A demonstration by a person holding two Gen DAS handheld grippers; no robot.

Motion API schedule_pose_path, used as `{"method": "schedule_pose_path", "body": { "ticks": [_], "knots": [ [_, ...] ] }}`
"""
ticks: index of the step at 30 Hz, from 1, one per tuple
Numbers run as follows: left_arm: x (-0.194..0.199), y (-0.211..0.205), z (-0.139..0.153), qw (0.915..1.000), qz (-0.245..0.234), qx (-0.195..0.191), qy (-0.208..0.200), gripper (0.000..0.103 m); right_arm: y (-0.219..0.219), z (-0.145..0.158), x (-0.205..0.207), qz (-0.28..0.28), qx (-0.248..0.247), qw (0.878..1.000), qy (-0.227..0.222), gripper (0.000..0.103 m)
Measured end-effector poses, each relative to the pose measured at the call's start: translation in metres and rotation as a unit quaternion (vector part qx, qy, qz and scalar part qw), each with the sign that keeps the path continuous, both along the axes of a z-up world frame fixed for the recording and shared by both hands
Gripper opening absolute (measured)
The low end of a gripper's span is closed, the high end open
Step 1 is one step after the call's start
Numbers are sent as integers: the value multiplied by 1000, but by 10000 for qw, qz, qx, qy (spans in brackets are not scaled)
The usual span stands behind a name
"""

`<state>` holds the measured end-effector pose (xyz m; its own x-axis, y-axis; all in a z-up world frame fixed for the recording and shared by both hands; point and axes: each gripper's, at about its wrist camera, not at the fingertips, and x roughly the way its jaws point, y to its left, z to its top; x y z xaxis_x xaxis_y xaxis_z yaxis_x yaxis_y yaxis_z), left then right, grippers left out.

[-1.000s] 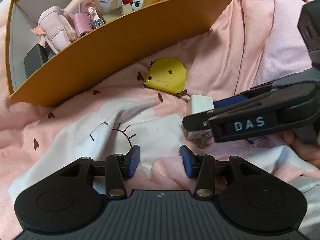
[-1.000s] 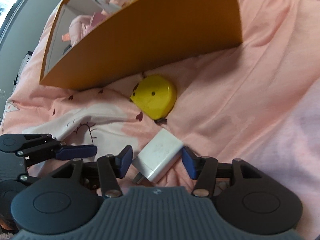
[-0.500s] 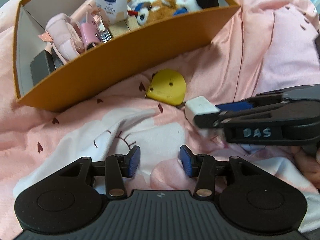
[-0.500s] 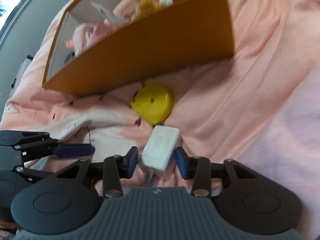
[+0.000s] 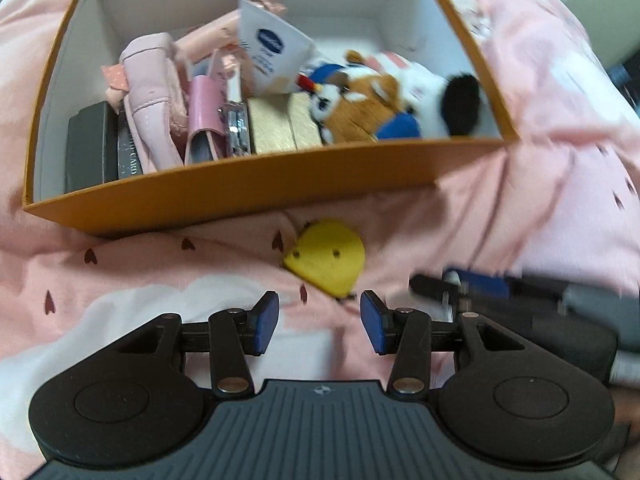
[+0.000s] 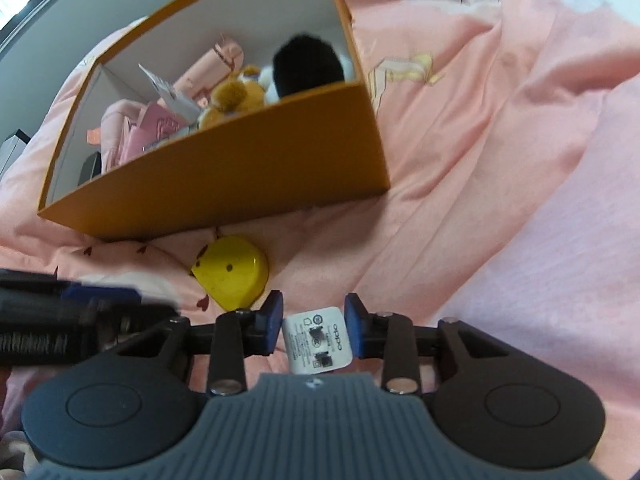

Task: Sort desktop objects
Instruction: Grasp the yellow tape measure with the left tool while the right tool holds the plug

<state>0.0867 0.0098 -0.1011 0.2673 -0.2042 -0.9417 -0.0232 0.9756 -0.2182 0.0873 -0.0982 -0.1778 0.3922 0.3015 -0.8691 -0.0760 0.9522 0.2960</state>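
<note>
My right gripper [image 6: 314,326] is shut on a white charger plug [image 6: 318,338] and holds it above the pink bedding, near side of the orange box [image 6: 224,184]. A yellow tape measure [image 5: 326,260] lies on the bedding just in front of the box [image 5: 248,188]; it also shows in the right wrist view [image 6: 232,270]. My left gripper [image 5: 320,322] is open and empty, hovering just short of the tape measure. The right gripper [image 5: 480,286] shows blurred at the right of the left wrist view.
The box holds a plush toy [image 5: 380,100], a Vaseline tube [image 5: 272,52], pink pouches [image 5: 152,92], a black case [image 5: 86,148] and wooden blocks [image 5: 280,124]. Wrinkled pink bedding [image 6: 500,160] surrounds everything.
Both grippers have risen, so the box interior shows more. The right gripper closed on the charger plug and lifted it off the bedding. The left gripper stayed open.
</note>
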Motion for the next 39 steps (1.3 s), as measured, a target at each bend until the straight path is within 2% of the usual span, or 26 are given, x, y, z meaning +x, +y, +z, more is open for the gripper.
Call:
{"method": "schedule_pose_path", "body": {
  "ticks": [10, 17, 23, 28, 30, 31, 36, 39],
  "knots": [
    [11, -3, -44, 9981, 508, -189, 286, 55, -4, -9, 1, -12, 108, 9999, 108, 36],
    [10, 5, -55, 9966, 635, -456, 261, 56, -6, -12, 3, -16, 132, 9998, 167, 37],
    [5, 12, -53, 9952, 699, -676, 119, 38, -4, -12, 2, -52, 175, 9997, 178, 37],
    [4, 11, -51, 9954, 646, -712, -3, 37, -4, -12, 1, -69, 197, 9996, 179, 37],
    [5, 12, -51, 9941, 763, -763, -54, 41, -5, -12, 1, -70, 202, 9996, 179, 37],
    [6, 15, -52, 9927, 860, -846, -35, 47, -5, -12, 1, -75, 210, 9996, 180, 37],
    [10, 30, -65, 9781, 1531, -1401, 169, 55, -7, -10, 0, -102, 245, 9994, 206, 38],
    [13, 32, -71, 9721, 1744, -1556, 194, 60, -7, -10, -1, -70, 243, 9993, 276, 41]
  ]
}}
